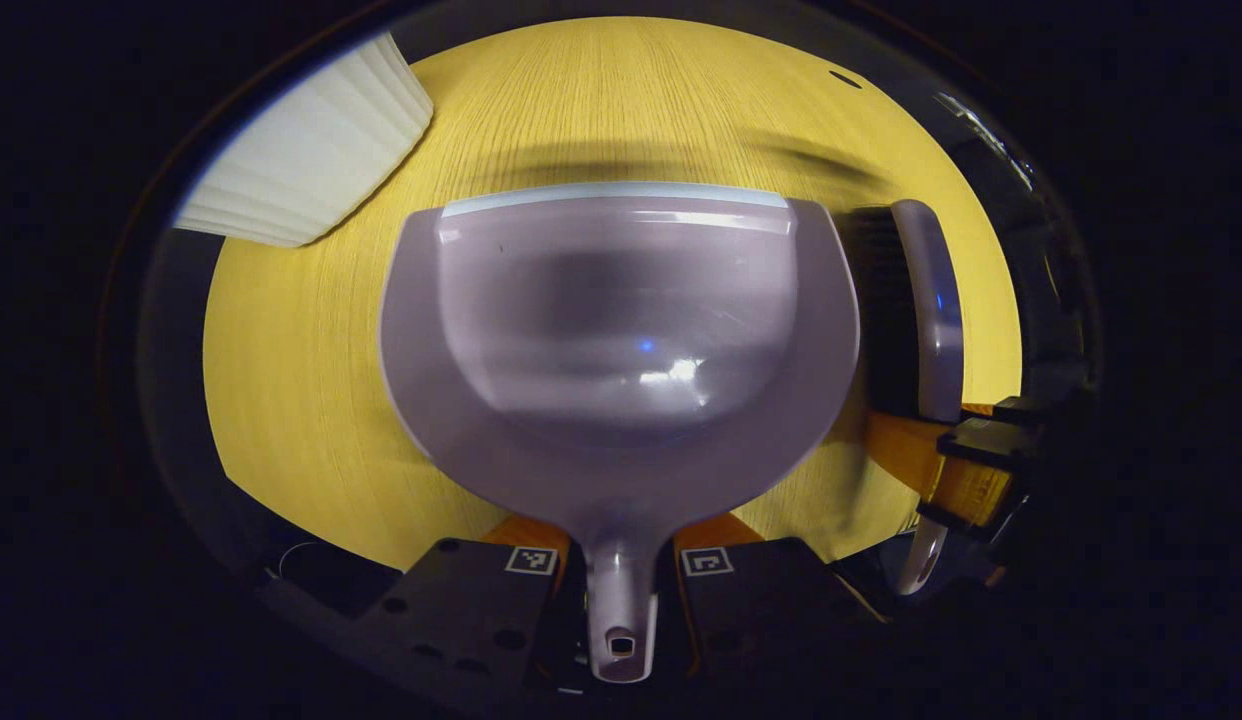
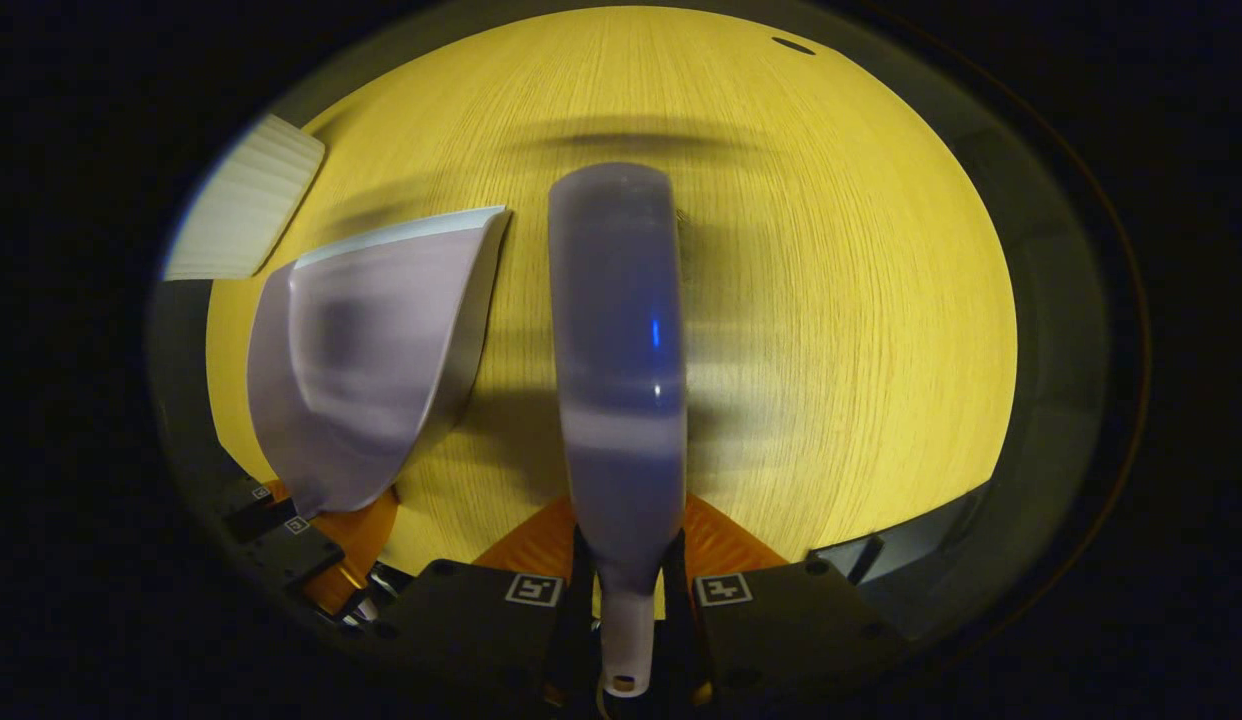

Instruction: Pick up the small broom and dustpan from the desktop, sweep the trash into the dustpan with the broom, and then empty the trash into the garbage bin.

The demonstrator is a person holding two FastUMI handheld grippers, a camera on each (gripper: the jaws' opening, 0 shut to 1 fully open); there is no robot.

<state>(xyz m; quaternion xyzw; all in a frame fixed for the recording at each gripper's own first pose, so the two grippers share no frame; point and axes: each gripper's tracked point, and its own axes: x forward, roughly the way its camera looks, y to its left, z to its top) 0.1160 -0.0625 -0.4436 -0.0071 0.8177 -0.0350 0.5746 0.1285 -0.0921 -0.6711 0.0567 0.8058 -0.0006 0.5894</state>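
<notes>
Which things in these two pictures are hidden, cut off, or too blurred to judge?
- Trash: none can be made out on the yellow wooden desktop; the right gripper view is blurred by motion.
- Black bristles of the small grey plastic broom: hidden under its back in the right gripper view.
- White ribbed bin: cut off by the edge in the left gripper view.
- Grey plastic dustpan: it hides the desktop below it.

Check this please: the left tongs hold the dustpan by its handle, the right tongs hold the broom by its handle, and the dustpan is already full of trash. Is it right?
One detail is wrong. The dustpan is empty: the left gripper view shows its bare scoop. The rest stands: the left tongs hold its handle, and the right tongs hold the broom by its handle, over the yellow desktop.
</notes>
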